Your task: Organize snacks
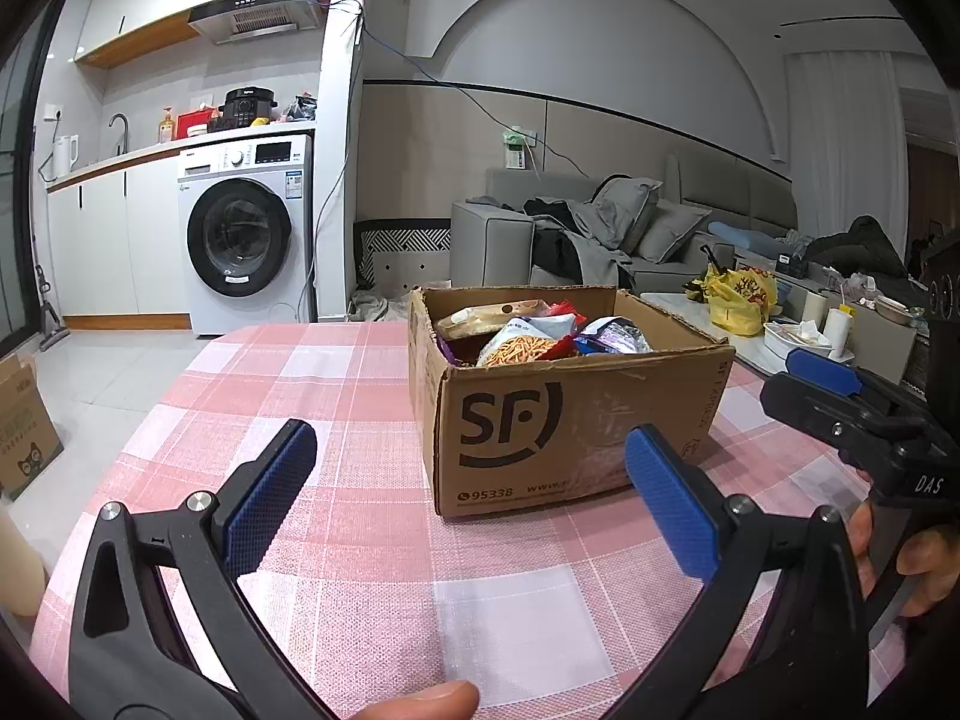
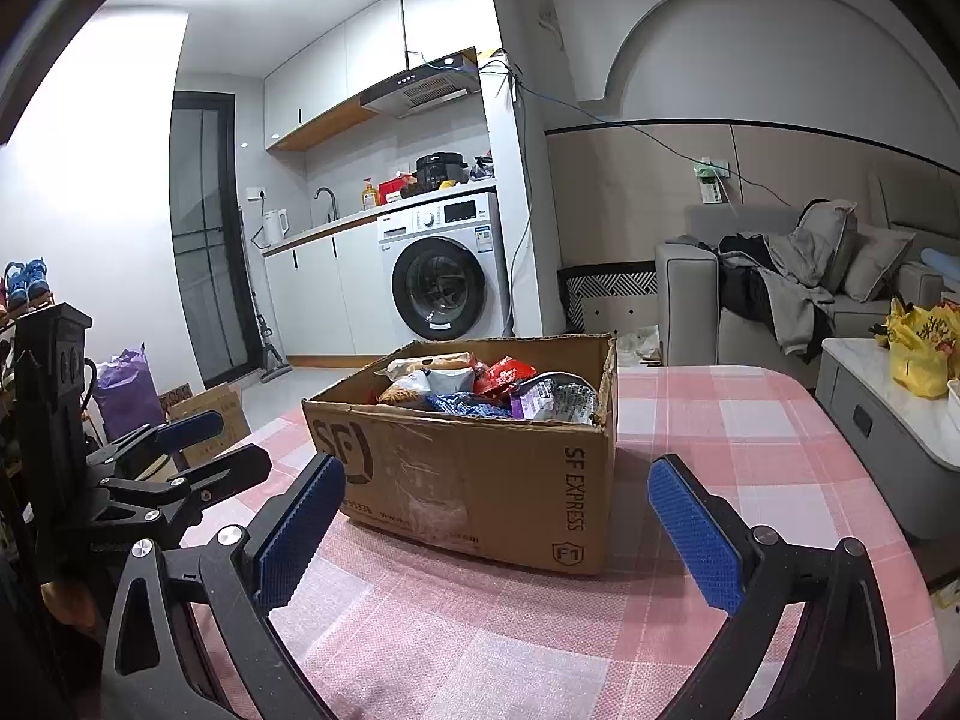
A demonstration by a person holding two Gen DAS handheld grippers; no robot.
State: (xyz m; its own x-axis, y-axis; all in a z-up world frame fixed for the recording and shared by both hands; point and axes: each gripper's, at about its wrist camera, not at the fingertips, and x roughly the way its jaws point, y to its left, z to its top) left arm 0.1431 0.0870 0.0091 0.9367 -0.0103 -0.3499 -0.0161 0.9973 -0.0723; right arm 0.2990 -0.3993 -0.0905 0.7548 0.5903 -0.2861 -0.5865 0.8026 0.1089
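At the far left, the washing machine [image 1: 243,234] is standing under the kitchen counter, well behind the table [image 1: 360,540]. The table is wearing a pink checked cloth, and the left gripper [image 1: 471,498] is hovering over its bare near part with its blue pads spread wide, holding nothing. A fingertip is showing at the bottom edge of the left wrist view.

Toward the middle, the cardboard box [image 1: 564,426] is sitting on the cloth, its top open, just beyond the left gripper's tips. The snacks [image 1: 528,339] are lying piled inside it: a bag of orange sticks, red wrappers, a purple pack and a pale packet, all below the rim or level with it.

Further right, the right gripper [image 2: 495,531] is also hanging released, its pads wide apart on either side of the box's near corner and touching nothing. In the left wrist view it is poking in from the right edge, with a hand [image 1: 918,564] wrapping its handle. Beyond the table, a grey sofa [image 1: 600,240] is carrying crumpled clothes, and a yellow bag [image 2: 921,354] is resting on a low side table.
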